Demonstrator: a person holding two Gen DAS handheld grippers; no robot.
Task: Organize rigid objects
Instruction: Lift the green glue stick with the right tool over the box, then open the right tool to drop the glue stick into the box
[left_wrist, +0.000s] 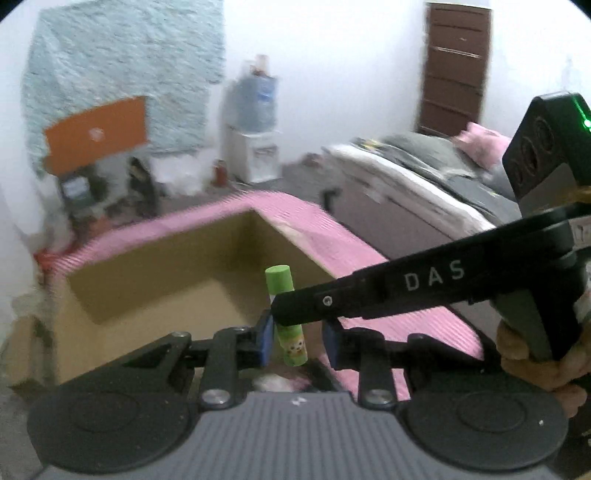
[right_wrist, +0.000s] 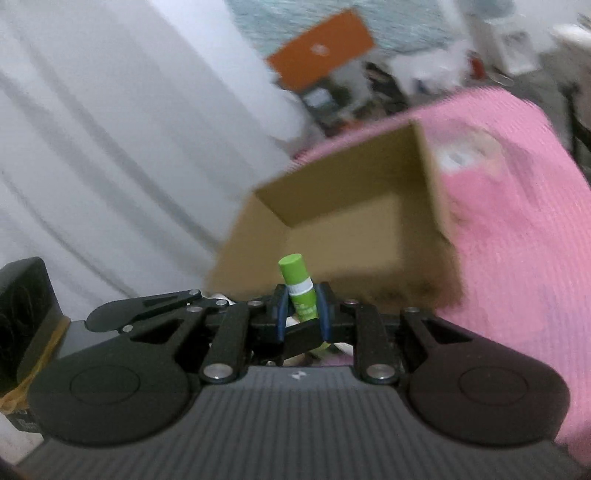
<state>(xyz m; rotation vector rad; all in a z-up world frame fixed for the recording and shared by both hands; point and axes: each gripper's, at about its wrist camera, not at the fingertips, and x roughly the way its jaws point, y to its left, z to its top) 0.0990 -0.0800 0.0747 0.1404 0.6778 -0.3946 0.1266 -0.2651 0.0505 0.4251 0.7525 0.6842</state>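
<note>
Right gripper (right_wrist: 302, 308) clamps the green glue stick (right_wrist: 300, 288), frame centre. Left gripper (left_wrist: 297, 341) stands narrow, gripping nothing. Transfer step; next needs release over the cardboard box (right_wrist: 354, 221).

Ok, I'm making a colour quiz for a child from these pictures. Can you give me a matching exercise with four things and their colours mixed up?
Things:
1. glue stick
2. box
3. cloth under the box
4. board by the far wall

Colours:
A. brown
B. orange
C. green
D. pink

Pairs: 1-C, 2-A, 3-D, 4-B
</note>
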